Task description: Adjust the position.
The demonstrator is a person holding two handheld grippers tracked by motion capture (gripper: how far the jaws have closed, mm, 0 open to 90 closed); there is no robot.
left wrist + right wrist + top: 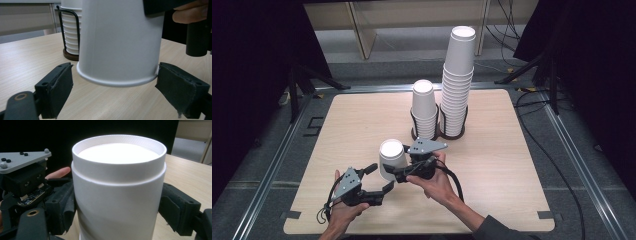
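A white paper cup [392,156] stands upside down near the table's front middle. My right gripper [396,171] comes in from the right and is shut on the cup's wall; in the right gripper view both pads press the cup [117,195]. My left gripper [379,179] reaches from the lower left, its jaws set around the cup's rim [117,81]. Its left pad [58,86] stands clear of the rim and its right pad [176,86] sits right at the rim's edge. I cannot tell whether the rim rests on the table.
Behind the cup stand two stacks of upside-down white cups in black wire holders: a short stack [424,107] and a tall stack [458,80] to its right. The wooden table [512,165] has bare room left and right. Cables lie on the floor at the right.
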